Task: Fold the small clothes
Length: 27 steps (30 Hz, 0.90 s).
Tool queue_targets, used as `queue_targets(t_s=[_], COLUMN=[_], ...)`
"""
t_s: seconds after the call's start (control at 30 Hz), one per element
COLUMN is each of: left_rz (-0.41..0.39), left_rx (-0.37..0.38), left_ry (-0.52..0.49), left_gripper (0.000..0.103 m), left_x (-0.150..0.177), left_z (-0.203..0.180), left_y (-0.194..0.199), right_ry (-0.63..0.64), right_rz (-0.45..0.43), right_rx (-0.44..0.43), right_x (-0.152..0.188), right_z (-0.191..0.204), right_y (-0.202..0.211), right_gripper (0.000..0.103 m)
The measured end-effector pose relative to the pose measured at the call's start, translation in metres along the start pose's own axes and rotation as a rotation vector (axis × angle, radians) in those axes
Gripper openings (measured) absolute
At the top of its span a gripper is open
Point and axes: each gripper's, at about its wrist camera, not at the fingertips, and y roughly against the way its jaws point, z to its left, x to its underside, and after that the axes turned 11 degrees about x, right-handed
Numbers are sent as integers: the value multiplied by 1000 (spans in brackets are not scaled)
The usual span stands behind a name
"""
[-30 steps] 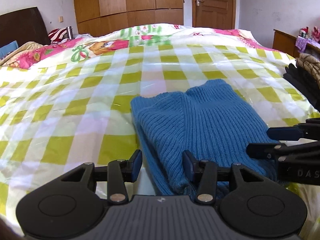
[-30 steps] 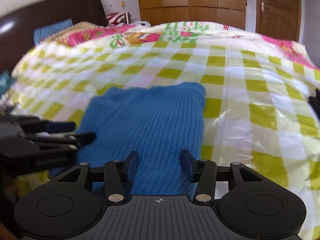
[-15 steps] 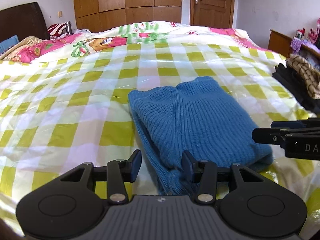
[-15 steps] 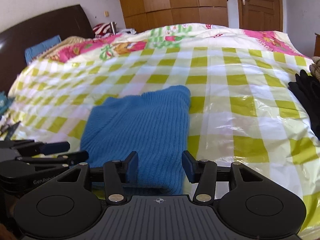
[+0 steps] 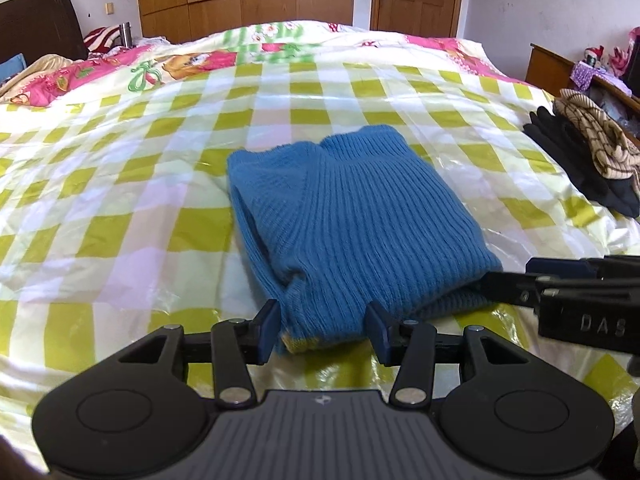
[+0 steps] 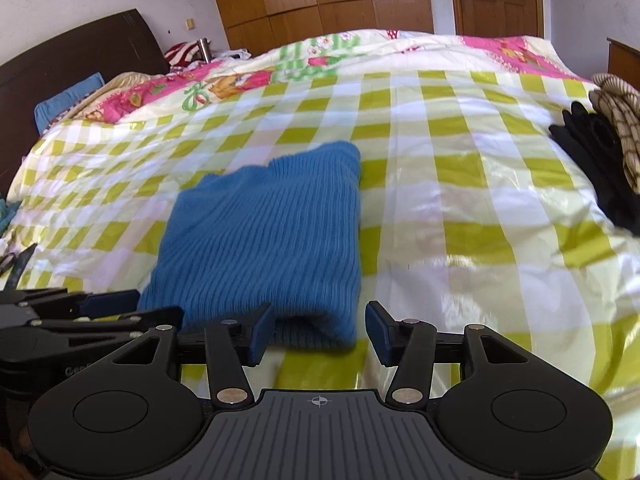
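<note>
Already folded into a compact rectangle, one blue ribbed sweater [image 5: 352,220] lay near the foot of a bed [image 5: 120,208] covered in a yellow-green checked, plastic-sheeted quilt. By the look of it, this garment's folding was finished or nearly so; only a final tidy or a move to a pile seemed left. One heap of unfolded clothes [image 5: 584,152], dark and tan-patterned, sat well apart at the bed's right edge and appeared to be the work remaining; how many pieces it held could not be told.

Two claws were in view. The left claw [image 5: 322,330] hovered at the sweater's near left corner, its fingers spread, the hem showing between them but not pinched. The right claw [image 6: 318,330] stood at the near right corner, likewise spread; its jaws had just been opening, with the sweater's rolled edge lying between them, unpressed. Each claw showed in the other's camera, just beside the sweater.
</note>
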Motion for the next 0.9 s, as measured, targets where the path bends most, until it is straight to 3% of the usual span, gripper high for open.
queue_targets(t_s=[0.23,0.9], left_rz=[2,-43], left_rx=[15,-53], left_ry=[5,-5], left_gripper=[71,97], left_x=[2,2], left_z=[-5,-9], left_y=[2,8], right_ry=[-13,-21], right_rz=[11,23], right_rx=[8,29], right_x=[5,9], right_z=[2,3], right_y=[2,5], right_gripper=[50,51])
